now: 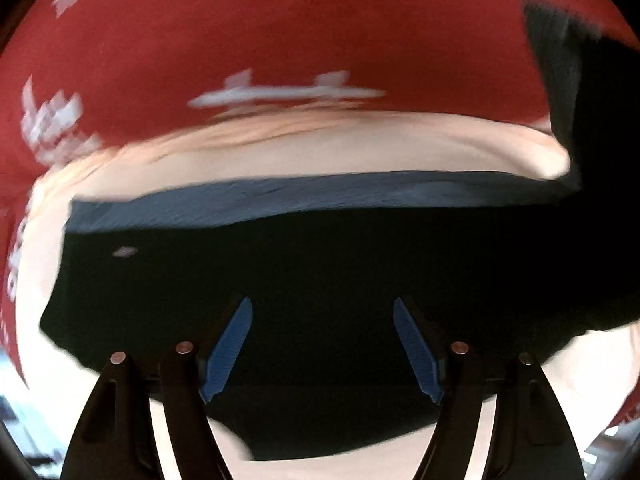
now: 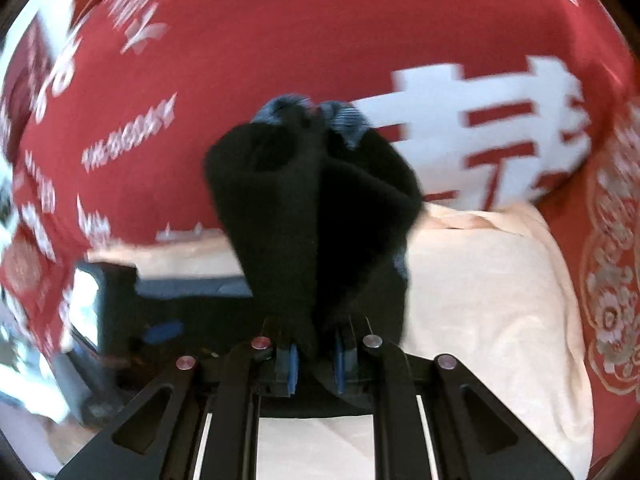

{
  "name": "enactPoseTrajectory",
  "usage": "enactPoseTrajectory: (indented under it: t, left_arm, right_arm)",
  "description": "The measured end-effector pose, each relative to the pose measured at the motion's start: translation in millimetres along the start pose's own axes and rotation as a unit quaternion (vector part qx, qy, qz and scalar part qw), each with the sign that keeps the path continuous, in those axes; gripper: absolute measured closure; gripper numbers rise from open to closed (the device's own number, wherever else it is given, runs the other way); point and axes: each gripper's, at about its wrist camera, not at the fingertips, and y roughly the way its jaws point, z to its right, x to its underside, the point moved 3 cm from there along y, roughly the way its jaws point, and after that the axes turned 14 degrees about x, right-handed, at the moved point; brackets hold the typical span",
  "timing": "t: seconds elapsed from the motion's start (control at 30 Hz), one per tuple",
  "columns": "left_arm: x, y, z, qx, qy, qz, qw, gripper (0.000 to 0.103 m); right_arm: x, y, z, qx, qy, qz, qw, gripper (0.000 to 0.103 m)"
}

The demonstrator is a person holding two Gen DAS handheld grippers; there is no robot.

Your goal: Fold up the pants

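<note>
The black pants [image 1: 320, 264] lie spread on a cream towel [image 1: 360, 148], with a blue-grey inner band [image 1: 280, 196] along their far edge. My left gripper [image 1: 322, 312] is open just above the black cloth, its blue pads [image 1: 230, 344] wide apart and holding nothing. My right gripper [image 2: 316, 356] is shut on a bunched part of the pants [image 2: 316, 208], which rises lifted and draped in front of it, with a blue-grey edge at the top. Both views are blurred.
A red cloth with white lettering [image 2: 240, 60] covers the surface around the cream towel [image 2: 480, 300]. At the left of the right wrist view are a dark object [image 2: 116, 292] and bright, blurred surroundings beyond the cloth's edge.
</note>
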Motion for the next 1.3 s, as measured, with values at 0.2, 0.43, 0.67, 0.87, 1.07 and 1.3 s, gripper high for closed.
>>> enactPoseTrajectory:
  t: [0.2, 0.43, 0.67, 0.87, 1.07, 1.3]
  left_arm:
    - [20, 1, -65, -0.022, -0.038, -0.02, 0.9988, 0.028]
    - [22, -13, -84, 0.03, -0.027, -0.026, 0.9989, 0.013]
    - [-3, -28, -32, 0.177, 0.01, -0.022, 0.9839, 0.013]
    - [-11, -18, 18, 0.251, 0.054, -0.053, 0.9651, 0.021]
    - [-17, 28, 18, 0.251, 0.039, -0.107, 0.9612, 0.065]
    - [-15, 3, 15, 0.295, 0.044, -0.094, 0.9497, 0.098]
  right_arm:
    - [52, 54, -114, 0.05, -0.148, -0.038, 0.987, 0.086]
    - [110, 54, -176, 0.153, -0.315, -0.015, 0.937, 0.058]
    - [90, 20, -102, 0.003, -0.102, -0.108, 0.989, 0.053]
    - [82, 34, -46, -0.048, 0.062, -0.156, 0.985, 0.053]
    - [91, 41, -25, -0.068, 0.127, -0.174, 0.974, 0.054]
    - [94, 40, -20, -0.077, 0.124, -0.18, 0.973, 0.063]
